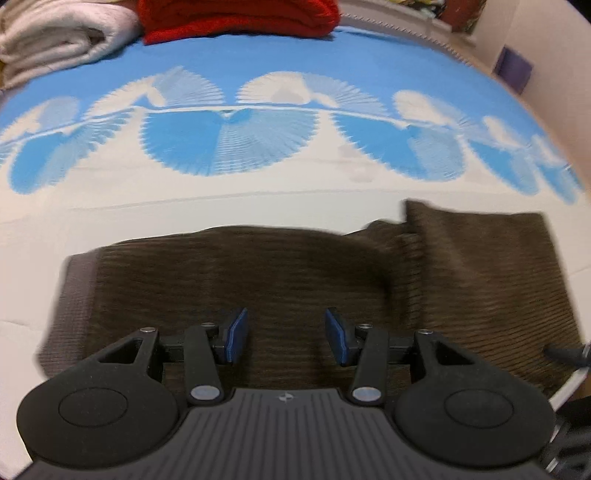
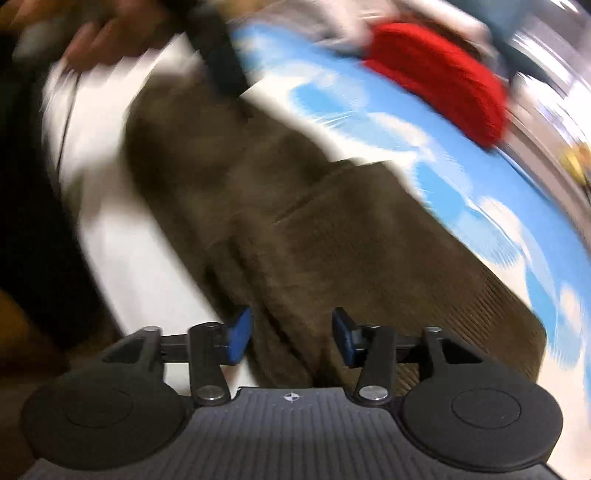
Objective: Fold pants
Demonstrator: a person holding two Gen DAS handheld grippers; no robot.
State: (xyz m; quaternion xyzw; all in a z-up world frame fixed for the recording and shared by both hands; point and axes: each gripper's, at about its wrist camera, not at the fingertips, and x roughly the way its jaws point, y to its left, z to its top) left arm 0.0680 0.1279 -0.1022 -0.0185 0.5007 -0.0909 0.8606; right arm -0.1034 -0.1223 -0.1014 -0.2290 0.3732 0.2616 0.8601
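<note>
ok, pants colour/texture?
Dark olive-brown, ribbed like corduroy: pants. Left wrist view shows it best.

Bare white bedsheet (image 1: 184,221) lies open at 12 o'clock beyond the brown pants (image 1: 280,273), with more at 9 o'clock. At the far edge a red folded cloth (image 1: 240,16) at 12 and a cream towel (image 1: 55,35) at 11 block passage. The left tongs (image 1: 286,338) and right tongs (image 2: 291,338) both stand parted above the pants.

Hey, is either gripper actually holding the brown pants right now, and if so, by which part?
Neither. The left gripper and right gripper are both open above the brown pants, with nothing between their pads.
</note>
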